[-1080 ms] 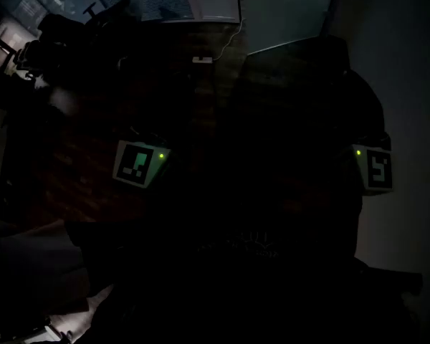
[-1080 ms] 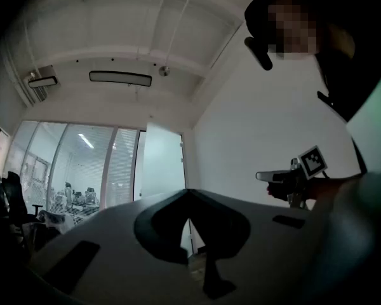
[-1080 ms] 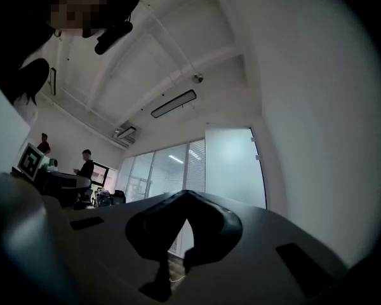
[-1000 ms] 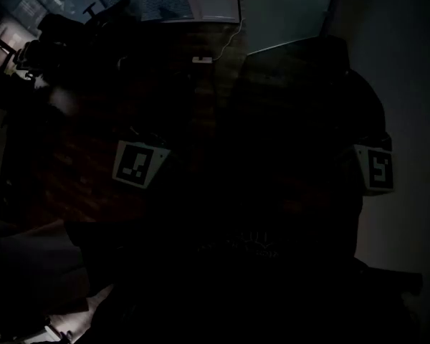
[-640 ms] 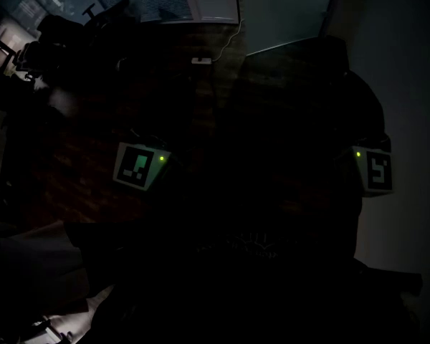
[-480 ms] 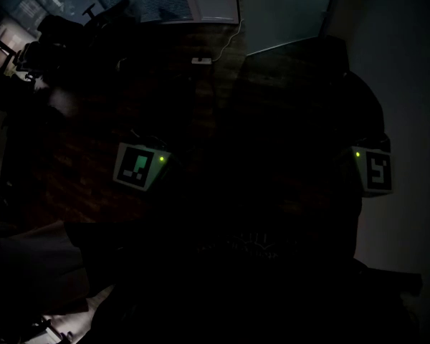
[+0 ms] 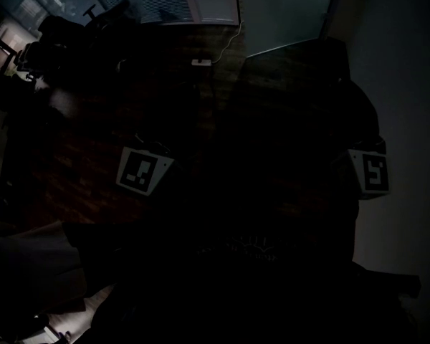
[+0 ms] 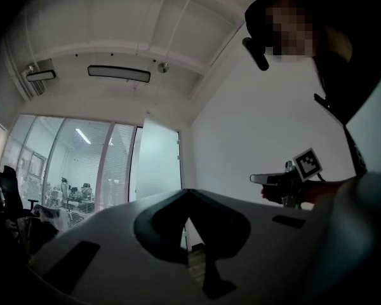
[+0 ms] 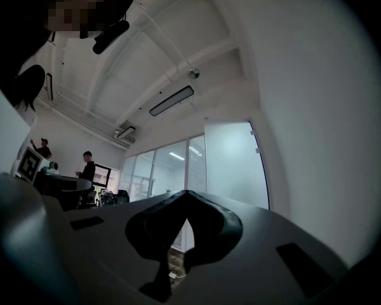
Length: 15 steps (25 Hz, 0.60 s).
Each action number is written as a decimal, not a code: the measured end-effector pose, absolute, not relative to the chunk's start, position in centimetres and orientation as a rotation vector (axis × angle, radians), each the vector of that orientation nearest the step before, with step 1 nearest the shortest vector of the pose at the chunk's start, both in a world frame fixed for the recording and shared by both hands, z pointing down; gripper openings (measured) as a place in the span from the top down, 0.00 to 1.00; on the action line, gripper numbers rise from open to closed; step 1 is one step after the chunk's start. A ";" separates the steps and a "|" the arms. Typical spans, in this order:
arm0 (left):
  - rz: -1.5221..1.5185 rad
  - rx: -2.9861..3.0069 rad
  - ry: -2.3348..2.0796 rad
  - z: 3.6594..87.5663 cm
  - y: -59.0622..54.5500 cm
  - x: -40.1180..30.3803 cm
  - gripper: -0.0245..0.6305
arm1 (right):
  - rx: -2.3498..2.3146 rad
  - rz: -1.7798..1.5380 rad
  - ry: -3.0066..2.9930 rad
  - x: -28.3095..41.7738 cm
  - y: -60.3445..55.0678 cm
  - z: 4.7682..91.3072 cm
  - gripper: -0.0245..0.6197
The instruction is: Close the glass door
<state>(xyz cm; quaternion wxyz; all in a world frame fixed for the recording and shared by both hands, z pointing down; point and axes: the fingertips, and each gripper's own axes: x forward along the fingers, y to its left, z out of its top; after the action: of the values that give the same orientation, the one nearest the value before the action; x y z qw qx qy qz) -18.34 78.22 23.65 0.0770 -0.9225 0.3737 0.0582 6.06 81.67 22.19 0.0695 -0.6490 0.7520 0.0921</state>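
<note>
Glass door (image 9: 233,164): a frosted panel that stood upright ahead of both tongs and well apart from them, just beside the white wall (image 9: 317,138). Its long axis ran floor to ceiling.
Bearing: from the right tongs (image 9: 187,197) the door lay a little right of the line they pointed along. From the left tongs (image 8: 189,197) it lay a little left of that line.
Nearer hand: I judged the right, since the panel filled more of its view, though I could not be sure.
Left tongs: jaws were drawn together tip to tip, with nothing between them and touching nothing.
Right tongs: likewise closed to a point and empty.
Head view: too dark for me to place the door against either hand.
Stage: the door was untouched, and I judged the approach had yet to be made.
</note>
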 end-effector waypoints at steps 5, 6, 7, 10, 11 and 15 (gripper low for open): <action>0.145 -2.777 1.123 24.5 78.5 -17.1 0.96 | -1.934 0.272 2.317 6.2 81.2 23.0 0.96; 0.141 -2.780 1.131 24.7 78.4 -17.0 0.96 | -1.923 0.264 2.326 6.3 81.0 23.2 0.96; 0.138 -2.783 1.141 24.9 78.4 -16.8 0.96 | -1.912 0.253 2.333 6.3 80.9 23.4 0.96; 0.127 -2.781 1.160 25.2 78.6 -16.3 0.96 | -1.876 0.232 2.345 6.8 80.6 23.8 0.96; 0.119 -2.774 1.162 25.3 78.8 -16.1 0.96 | -1.866 0.228 2.348 6.9 80.5 23.9 0.96; 0.092 -2.759 1.190 25.7 79.4 -15.4 0.96 | -1.834 0.214 2.373 7.4 80.4 24.6 0.96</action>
<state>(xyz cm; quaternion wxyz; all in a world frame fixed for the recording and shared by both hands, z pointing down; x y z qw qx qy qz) -15.43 79.39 25.73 0.0675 -0.9157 0.3951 0.0306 7.42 80.38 24.57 0.0674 -0.6087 0.7874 0.0710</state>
